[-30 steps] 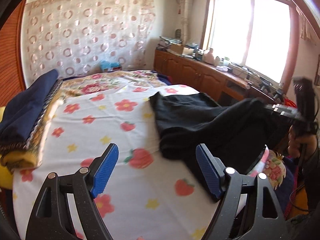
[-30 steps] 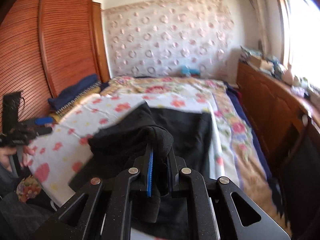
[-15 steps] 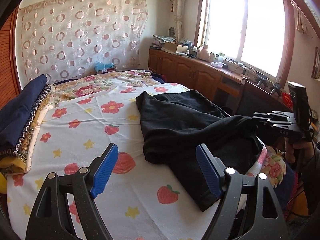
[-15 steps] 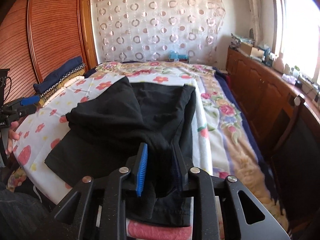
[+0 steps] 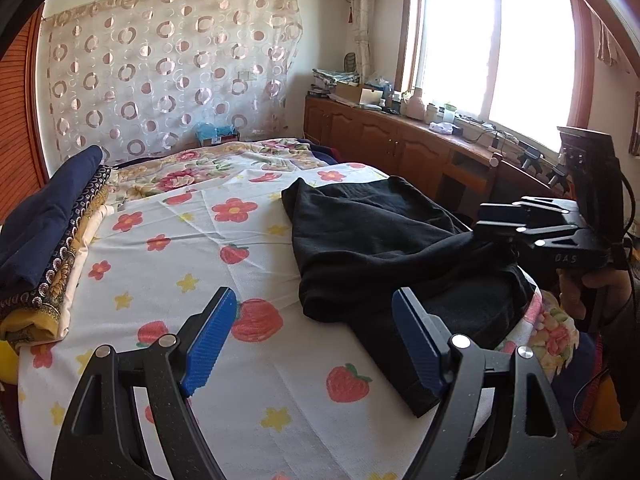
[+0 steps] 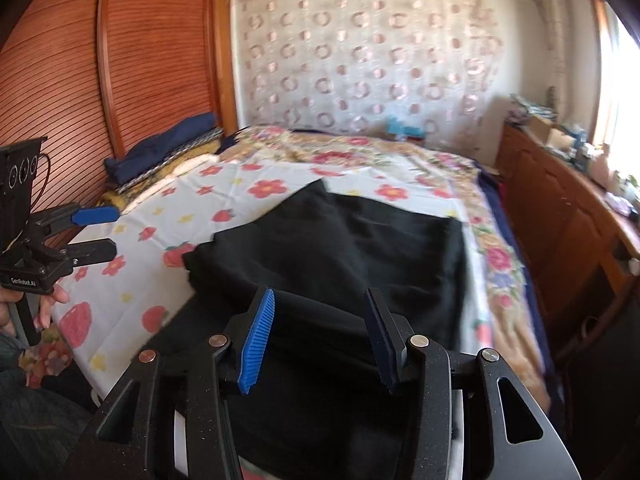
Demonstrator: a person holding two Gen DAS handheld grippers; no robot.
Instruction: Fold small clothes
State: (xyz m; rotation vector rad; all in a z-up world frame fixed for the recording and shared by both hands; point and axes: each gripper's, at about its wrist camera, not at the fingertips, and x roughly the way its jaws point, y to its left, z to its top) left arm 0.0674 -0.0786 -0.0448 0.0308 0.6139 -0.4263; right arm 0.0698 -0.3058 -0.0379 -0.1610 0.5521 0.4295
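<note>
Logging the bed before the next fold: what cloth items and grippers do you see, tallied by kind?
Black garment spread on the sheet: 1
Folded fabrics stacked at the bed's edge (navy, patterned, yellow): 3
Strawberry-print sheet: 1
Hand-held grippers (left hand-held gripper, right hand-held gripper): 2
Total: 7

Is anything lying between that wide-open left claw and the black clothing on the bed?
Nothing visible. The left gripper hangs open over bare flowered sheet, and the black garment lies right beside its right finger.
</note>
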